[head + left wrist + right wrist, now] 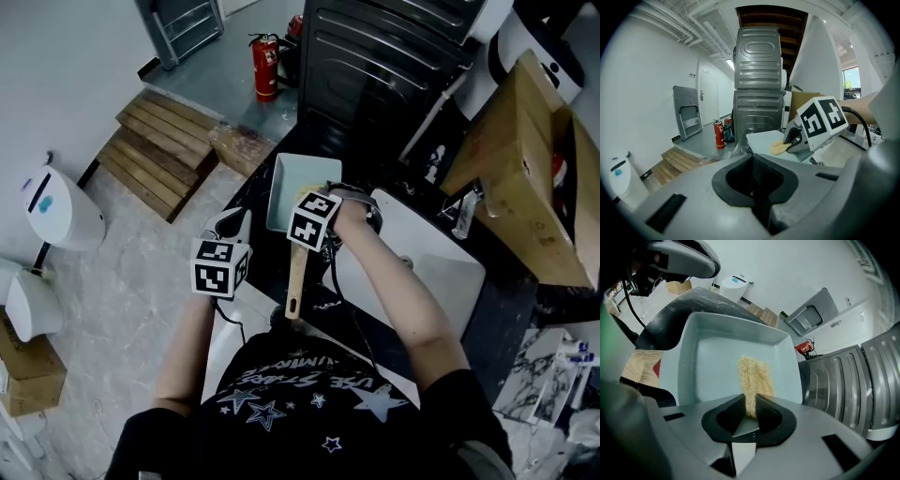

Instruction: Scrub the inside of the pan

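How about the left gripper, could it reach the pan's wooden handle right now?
Probably yes. The left gripper hangs beside the wooden handle with nothing between them; its shut jaws would need opening first.

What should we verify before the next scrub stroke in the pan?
1. Right gripper grip on the scrubber: ok, the jaws are closed on its near end.
2. Scrubber inside the pan: ok, it lies on the pan's floor near the middle.
3. Pan braced: not ok. The left gripper has its jaws together on nothing and sits beside the wooden handle, not on it.
4. Pan sitting flat and steady: cannot tell.
5. Dirt left on the pan's floor: cannot tell. The bare part looks evenly pale.
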Demonstrator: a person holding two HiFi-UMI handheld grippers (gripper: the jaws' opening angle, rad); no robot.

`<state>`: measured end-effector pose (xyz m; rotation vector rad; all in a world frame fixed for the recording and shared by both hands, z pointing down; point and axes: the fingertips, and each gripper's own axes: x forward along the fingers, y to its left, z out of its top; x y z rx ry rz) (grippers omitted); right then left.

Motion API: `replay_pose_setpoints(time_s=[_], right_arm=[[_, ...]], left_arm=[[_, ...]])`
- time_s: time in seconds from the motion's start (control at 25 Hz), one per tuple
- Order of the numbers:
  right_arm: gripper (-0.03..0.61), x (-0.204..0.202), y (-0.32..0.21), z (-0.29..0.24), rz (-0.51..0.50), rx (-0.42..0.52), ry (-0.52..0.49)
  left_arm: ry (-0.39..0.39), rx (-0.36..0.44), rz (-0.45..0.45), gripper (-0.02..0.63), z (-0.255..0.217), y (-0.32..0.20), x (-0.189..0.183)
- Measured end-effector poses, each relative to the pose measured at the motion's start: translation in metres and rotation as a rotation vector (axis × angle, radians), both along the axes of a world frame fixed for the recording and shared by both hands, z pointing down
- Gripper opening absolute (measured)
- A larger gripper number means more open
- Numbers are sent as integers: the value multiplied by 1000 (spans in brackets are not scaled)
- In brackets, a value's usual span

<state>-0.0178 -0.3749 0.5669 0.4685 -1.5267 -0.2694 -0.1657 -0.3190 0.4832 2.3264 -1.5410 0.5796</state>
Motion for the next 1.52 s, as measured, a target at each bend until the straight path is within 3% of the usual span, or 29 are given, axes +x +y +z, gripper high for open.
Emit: replay_pose_setpoints(time_s=[0.84, 1.52], right_arm=[[64, -1, 41, -3, -41, -33, 6], [66, -1, 41, -52, -45, 165, -169]], left_arm=[[3, 22, -59, 9, -9, 45, -2], [-9, 62, -86, 9, -27, 68, 9]])
